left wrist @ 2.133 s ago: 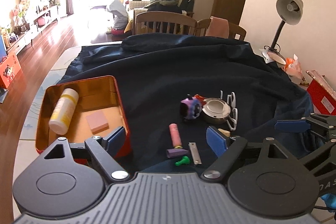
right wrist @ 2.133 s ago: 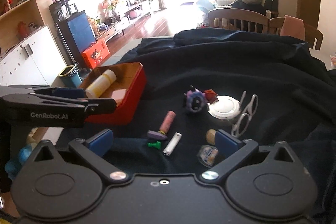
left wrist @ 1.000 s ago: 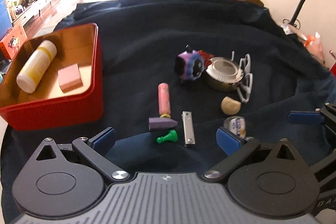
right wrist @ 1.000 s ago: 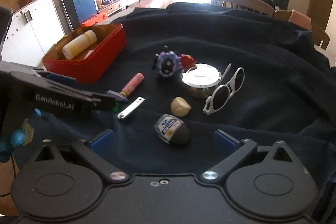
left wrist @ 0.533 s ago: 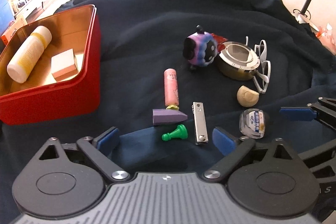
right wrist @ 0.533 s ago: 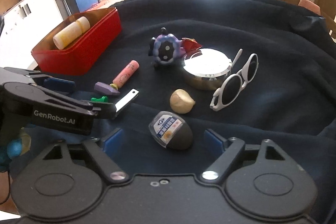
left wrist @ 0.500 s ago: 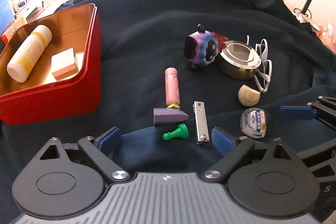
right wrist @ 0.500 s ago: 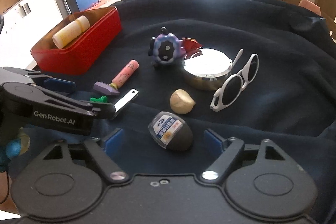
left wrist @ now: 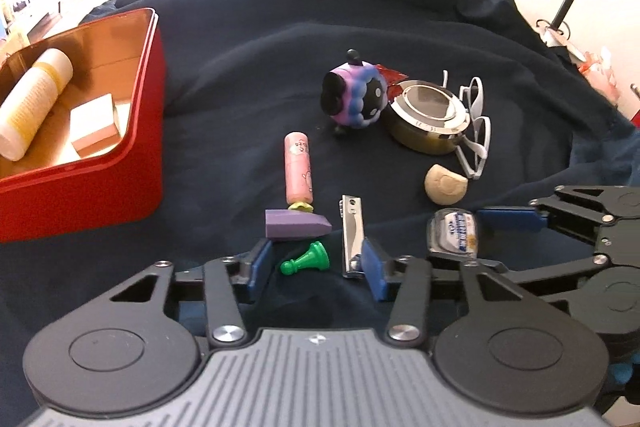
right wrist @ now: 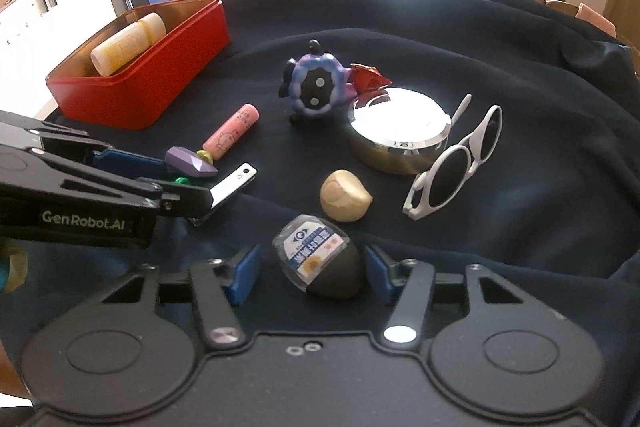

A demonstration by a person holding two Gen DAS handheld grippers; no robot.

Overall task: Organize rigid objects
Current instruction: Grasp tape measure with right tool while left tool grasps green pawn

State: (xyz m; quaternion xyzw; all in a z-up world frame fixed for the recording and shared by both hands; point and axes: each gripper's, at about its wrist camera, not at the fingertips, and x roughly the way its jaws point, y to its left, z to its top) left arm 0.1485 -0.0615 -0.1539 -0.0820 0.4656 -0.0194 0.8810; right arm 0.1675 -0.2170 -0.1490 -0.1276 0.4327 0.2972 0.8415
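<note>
left claw (left wrist: 316, 265): closing, green pawn (left wrist: 306, 258) between pads, no contact yet; I read its long axis crosswise to the fingers.
right claw (right wrist: 306, 277): closing around dark egg-shaped thing (right wrist: 320, 261), pads just clear.
red tin (left wrist: 132, 163): far left, so left claw is nearer for me.

Open dark cloth (left wrist: 248, 75) is lying clear at frame centre. Red tin (left wrist: 132, 163) is blocking the left; a toy cluster (left wrist: 356, 95) is crowding centre-right.
</note>
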